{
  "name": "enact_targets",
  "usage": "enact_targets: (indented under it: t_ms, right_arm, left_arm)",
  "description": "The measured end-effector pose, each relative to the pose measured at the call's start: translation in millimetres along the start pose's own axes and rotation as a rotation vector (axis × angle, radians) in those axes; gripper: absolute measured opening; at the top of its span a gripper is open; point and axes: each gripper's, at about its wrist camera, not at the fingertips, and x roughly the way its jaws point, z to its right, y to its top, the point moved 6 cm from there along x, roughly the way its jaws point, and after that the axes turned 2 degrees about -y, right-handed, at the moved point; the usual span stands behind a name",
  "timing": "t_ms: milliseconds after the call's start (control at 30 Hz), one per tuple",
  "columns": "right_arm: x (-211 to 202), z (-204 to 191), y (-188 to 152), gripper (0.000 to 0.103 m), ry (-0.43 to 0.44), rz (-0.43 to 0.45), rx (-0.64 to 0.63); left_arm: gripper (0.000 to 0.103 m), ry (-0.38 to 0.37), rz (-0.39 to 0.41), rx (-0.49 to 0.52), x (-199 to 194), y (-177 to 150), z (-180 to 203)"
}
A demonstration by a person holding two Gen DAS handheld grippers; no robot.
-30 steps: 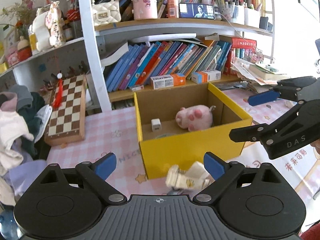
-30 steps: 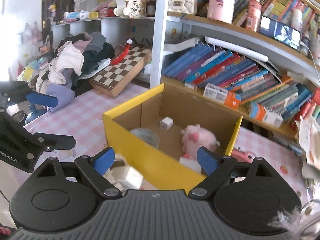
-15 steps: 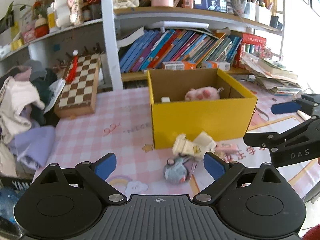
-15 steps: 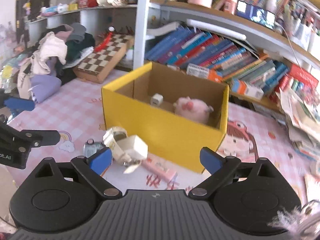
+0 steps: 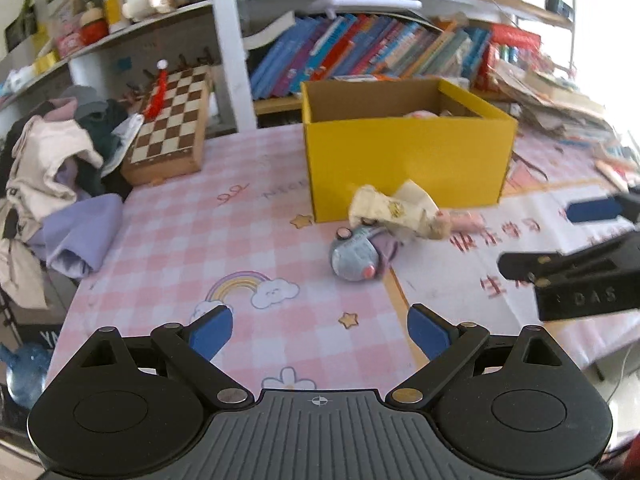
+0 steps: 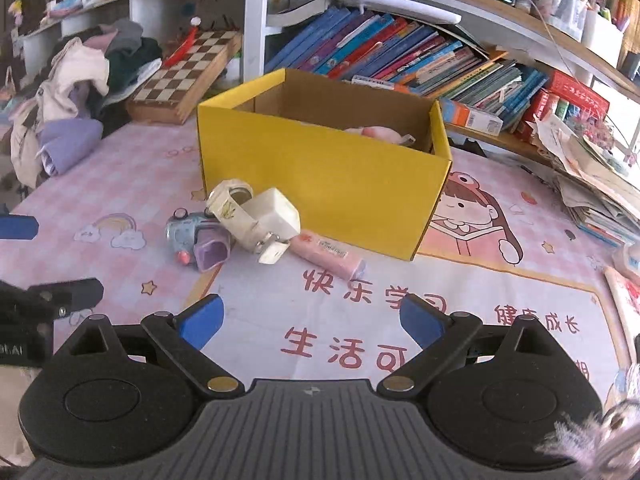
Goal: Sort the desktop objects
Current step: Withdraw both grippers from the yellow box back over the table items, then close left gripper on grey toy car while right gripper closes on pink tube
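Note:
A yellow cardboard box (image 5: 408, 160) (image 6: 320, 184) stands on the pink checked mat with a pink plush (image 6: 376, 133) inside. In front of it lie a cream strap-like item with a buckle (image 5: 394, 210) (image 6: 256, 212), a grey-blue toy car (image 5: 354, 254) (image 6: 192, 238) and a pink tube (image 6: 328, 254) (image 5: 460, 220). My left gripper (image 5: 320, 330) is open and empty, low over the mat, short of the toy car. My right gripper (image 6: 310, 320) is open and empty, short of the pink tube. The right gripper also shows at the right edge of the left wrist view (image 5: 576, 248).
A chessboard box (image 5: 172, 120) leans at the back left by a white shelf post (image 5: 230, 40). Clothes (image 5: 48, 168) pile at the left table edge. Books (image 6: 400, 56) fill the shelf behind the box. Papers (image 6: 592, 176) stack at the right.
Both grippers have pulled back from above the box and dropped lower. The box now sits farther away and the loose items in front of it are in full view.

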Motion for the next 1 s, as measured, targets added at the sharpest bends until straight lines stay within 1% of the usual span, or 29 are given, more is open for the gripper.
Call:
enact_targets:
  t_ms: [167,267,400,567,667,767,933,1000]
  right_arm:
    - [3.5,-7.7,-0.1,0.095,0.021,-0.014,-0.025]
    - [0.6,-10.4,2.6,0.094,0.02,-0.002,-0.046]
    - [-1.3,-9.4,6.9,0.094,0.017,0.009,-0.056]
    - [6.6,-9.9,11.5,0.093,0.019,-0.006,-0.071]
    - [12.2,-9.3,13.3,0.093,0.025,-0.015,-0.078]
    - [22.9,-2.6,12.7,0.088,0.033,-0.045,-0.054]
    - [40.8,8.5,11.8,0.077,0.047,-0.094,-0.013]
    - [46.2,13.5,11.9,0.075,0.044,-0.109,0.0]
  left_arm:
    - [0.096,-0.009,0.015,0.038,-1.7,-1.5,6.3]
    - [0.096,-0.008,0.027,0.018,-5.0,0.0,4.6]
    - [0.096,0.01,0.063,0.002,-8.5,7.0,1.7]
    - [0.096,-0.006,0.041,0.009,2.9,6.3,6.4]
    - [0.096,-0.008,0.036,-0.011,8.1,8.1,4.3]
    - [0.096,-0.015,0.029,-0.036,15.8,10.2,2.4]
    - [0.096,-0.026,-0.002,-0.043,31.1,12.2,3.0]
    - [0.095,-0.027,-0.007,-0.049,34.6,14.4,3.2]
